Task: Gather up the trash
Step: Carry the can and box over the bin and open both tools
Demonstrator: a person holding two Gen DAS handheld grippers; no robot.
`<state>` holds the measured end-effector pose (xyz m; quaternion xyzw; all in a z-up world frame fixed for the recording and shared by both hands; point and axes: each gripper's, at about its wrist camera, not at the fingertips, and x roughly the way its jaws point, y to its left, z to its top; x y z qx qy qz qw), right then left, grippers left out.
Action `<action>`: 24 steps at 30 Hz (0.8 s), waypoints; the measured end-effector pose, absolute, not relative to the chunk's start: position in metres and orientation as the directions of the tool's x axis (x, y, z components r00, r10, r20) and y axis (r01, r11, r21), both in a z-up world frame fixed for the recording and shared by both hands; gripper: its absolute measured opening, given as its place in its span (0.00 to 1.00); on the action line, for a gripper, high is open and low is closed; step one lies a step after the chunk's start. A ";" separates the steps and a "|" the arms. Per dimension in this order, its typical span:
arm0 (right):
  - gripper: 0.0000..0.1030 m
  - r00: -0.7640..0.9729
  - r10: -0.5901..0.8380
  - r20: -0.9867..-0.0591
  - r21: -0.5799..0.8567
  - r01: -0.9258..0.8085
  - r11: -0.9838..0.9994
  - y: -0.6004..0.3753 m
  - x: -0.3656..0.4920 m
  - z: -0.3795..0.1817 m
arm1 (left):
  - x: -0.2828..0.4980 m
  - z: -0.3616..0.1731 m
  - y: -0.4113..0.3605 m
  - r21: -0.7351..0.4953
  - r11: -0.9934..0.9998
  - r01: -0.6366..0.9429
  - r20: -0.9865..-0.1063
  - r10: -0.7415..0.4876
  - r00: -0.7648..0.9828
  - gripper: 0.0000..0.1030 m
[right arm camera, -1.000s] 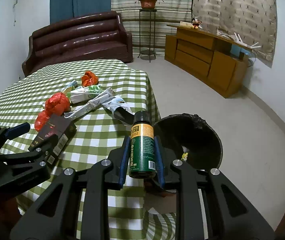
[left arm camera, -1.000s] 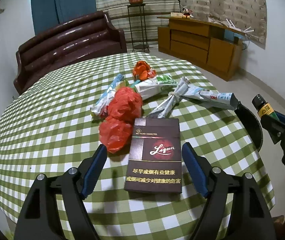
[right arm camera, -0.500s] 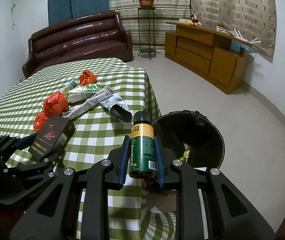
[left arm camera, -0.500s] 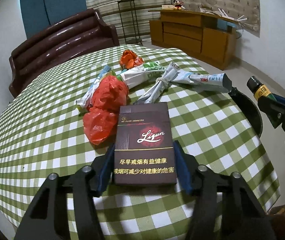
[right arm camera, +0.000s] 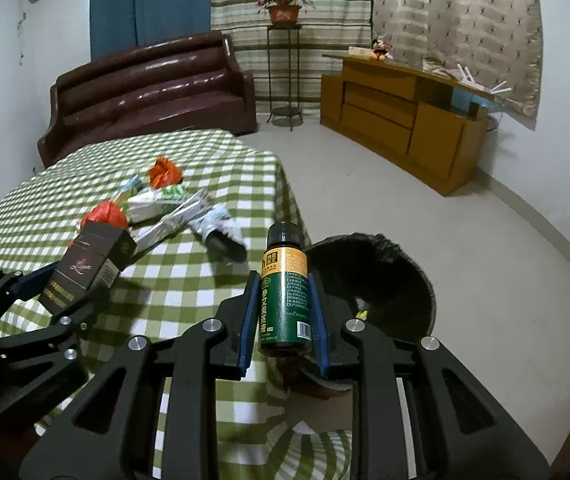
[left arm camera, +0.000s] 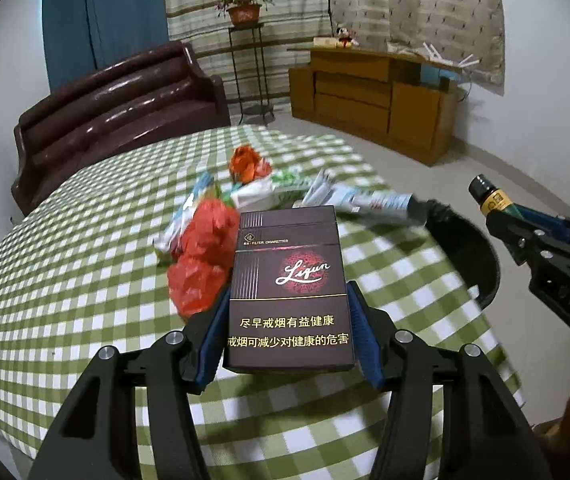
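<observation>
Dark maroon cigarette pack [left arm camera: 289, 292] clamped between the blue fingers [left arm camera: 359, 334] of the left gripper [left arm camera: 289, 336], lifted clear of the green checked bench [left arm camera: 65, 280], front face up toward the camera. Tilted a bit in the right wrist view, same pack [right arm camera: 85, 270] hanging above the cloth.

Green bottle [right arm camera: 285, 296] with black cap pinched upright in the right gripper [right arm camera: 283, 320], fingers [right arm camera: 249, 316] pressed on both sides of it, held past the bench edge, just beside the black-lined trash bin [right arm camera: 401, 280] on the floor. Something small and yellow down inside the bin, too small to name.

Rest of the trash heaped mid-bench: two red plastic bags [left arm camera: 205, 256], an orange crumpled wrapper [left arm camera: 247, 162], a white and green packet [left arm camera: 263, 194], a silvery twisted wrapper [right arm camera: 177, 220], and a white tube [left arm camera: 377, 204] poking toward the bin side. Motion blur on most of it in the left view.

Brown leather sofa [right arm camera: 149, 92] behind the bench, wooden cabinet [right arm camera: 401, 120] along the right wall, potted plant [right arm camera: 283, 8] on a thin metal stand.
</observation>
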<state>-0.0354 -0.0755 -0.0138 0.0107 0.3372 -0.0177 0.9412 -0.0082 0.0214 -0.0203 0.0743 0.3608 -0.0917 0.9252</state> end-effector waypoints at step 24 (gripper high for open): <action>0.23 0.773 -0.178 -0.609 0.010 0.232 0.973 -0.149 0.000 -0.014 | 0.049 0.003 -0.073 0.040 0.931 0.362 -0.618 -0.262 0.741 0.53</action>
